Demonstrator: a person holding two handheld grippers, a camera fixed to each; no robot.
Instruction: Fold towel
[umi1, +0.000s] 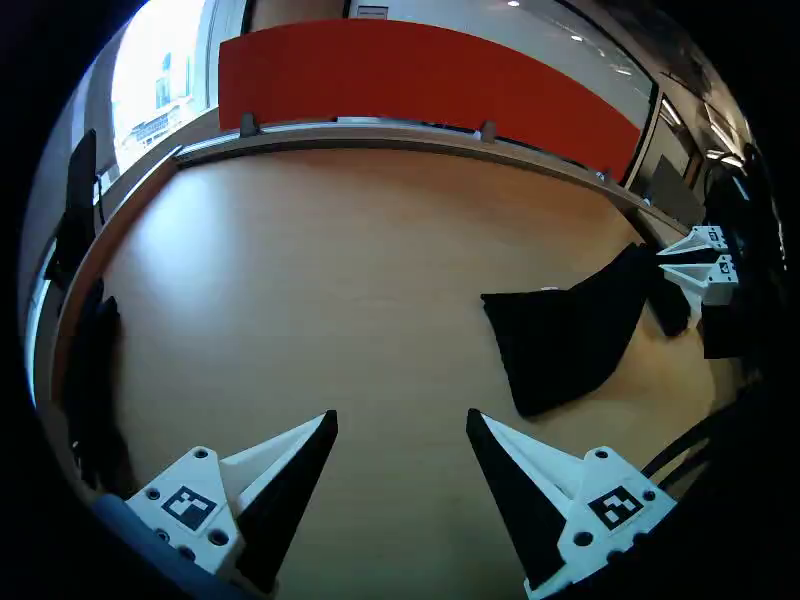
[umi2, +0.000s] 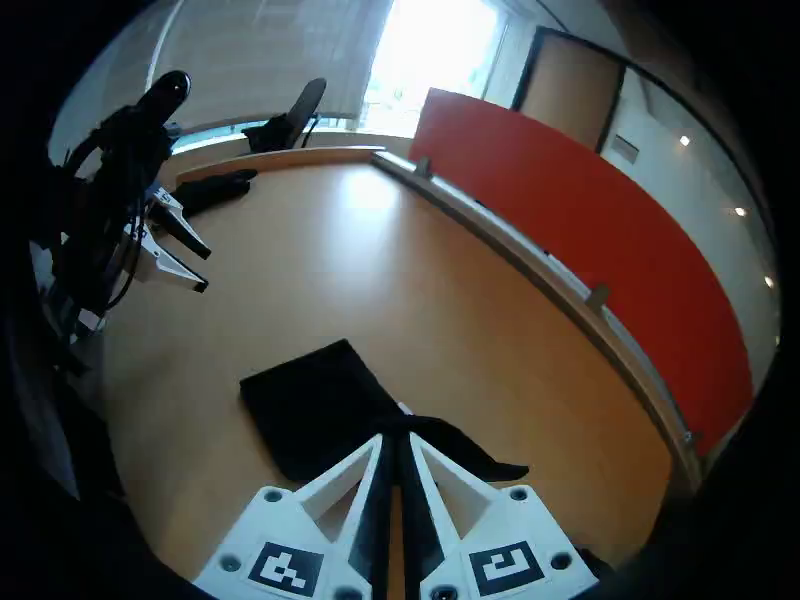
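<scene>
Black towel (umi2: 310, 405) pinched by right gripper (umi2: 398, 438); left gripper (umi1: 400, 413) spread.

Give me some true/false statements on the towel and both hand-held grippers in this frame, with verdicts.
1. The left hand-held gripper is open and holds nothing. True.
2. The towel is white. False: it is black.
3. The right hand-held gripper is shut on an edge of the towel. True.
4. The towel lies spread flat. False: it is rumpled on the table, with one edge gathered at the right hand-held gripper's fingertips.
5. A blue panel stands along the table's far edge. False: the red panel stands there.
</scene>
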